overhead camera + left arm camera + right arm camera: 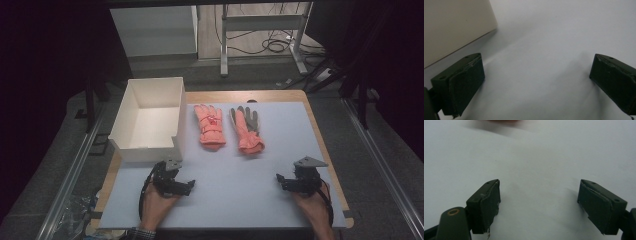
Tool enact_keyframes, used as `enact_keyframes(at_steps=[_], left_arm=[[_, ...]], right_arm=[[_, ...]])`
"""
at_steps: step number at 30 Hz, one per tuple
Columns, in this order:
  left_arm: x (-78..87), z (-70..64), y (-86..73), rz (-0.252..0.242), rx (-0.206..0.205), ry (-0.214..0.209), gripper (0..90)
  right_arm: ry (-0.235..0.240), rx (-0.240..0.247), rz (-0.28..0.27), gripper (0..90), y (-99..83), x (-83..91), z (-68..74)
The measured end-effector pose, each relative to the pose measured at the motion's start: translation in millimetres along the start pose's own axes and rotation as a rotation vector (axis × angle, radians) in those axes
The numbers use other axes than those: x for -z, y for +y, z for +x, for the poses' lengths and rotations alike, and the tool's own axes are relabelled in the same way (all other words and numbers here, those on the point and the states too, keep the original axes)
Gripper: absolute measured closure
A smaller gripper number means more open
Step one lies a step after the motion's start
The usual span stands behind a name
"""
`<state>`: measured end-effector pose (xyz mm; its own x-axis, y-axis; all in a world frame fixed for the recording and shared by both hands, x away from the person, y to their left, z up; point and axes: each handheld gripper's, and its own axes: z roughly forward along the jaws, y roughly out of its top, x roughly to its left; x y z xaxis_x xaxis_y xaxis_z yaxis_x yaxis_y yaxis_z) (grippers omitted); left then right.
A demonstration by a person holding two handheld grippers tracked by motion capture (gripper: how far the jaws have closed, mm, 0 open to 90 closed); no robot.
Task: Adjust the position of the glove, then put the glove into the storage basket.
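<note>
both claws sit wide open on the mat: left gripper [176,186] just below the white box [150,120], two orange gloves [210,126] ahead of the right gripper [292,182].

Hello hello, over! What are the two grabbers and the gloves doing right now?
Left gripper and right gripper open, empty, low over the mat. Two pink gloves flat beside the empty white box. Path clear.

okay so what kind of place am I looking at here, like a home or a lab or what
Probably a lab or recording workspace rather than a home: a work table with a pale mat, cables strewn on the floor behind, and a metal frame stand. Dark surrounds suggest a staged setup.
</note>
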<state>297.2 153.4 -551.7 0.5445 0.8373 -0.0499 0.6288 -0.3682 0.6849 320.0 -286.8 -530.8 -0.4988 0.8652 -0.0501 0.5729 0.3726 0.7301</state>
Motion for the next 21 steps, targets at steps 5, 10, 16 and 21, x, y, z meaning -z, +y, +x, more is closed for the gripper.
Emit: enact_keyframes(at_steps=[5,10,16,21], left_arm=[[0.0,0.1,-0.1,-0.001,0.0,0.0,0.0],[0.0,0.1,-0.1,-0.001,0.001,-0.001,0.0],[0.0,0.1,-0.1,-0.001,0.001,-0.001,0.0],[0.0,0.2,-0.1,-0.002,0.001,-0.001,0.0]], right_arm=[[-0.003,0.002,0.001,18.2,0.0,0.1,0.2],[-0.001,0.003,0.003,17.5,0.1,-0.1,0.2],[-0.002,0.002,0.002,17.5,0.0,-0.1,0.3],[0.0,0.001,0.005,17.6,0.3,0.0,0.0]])
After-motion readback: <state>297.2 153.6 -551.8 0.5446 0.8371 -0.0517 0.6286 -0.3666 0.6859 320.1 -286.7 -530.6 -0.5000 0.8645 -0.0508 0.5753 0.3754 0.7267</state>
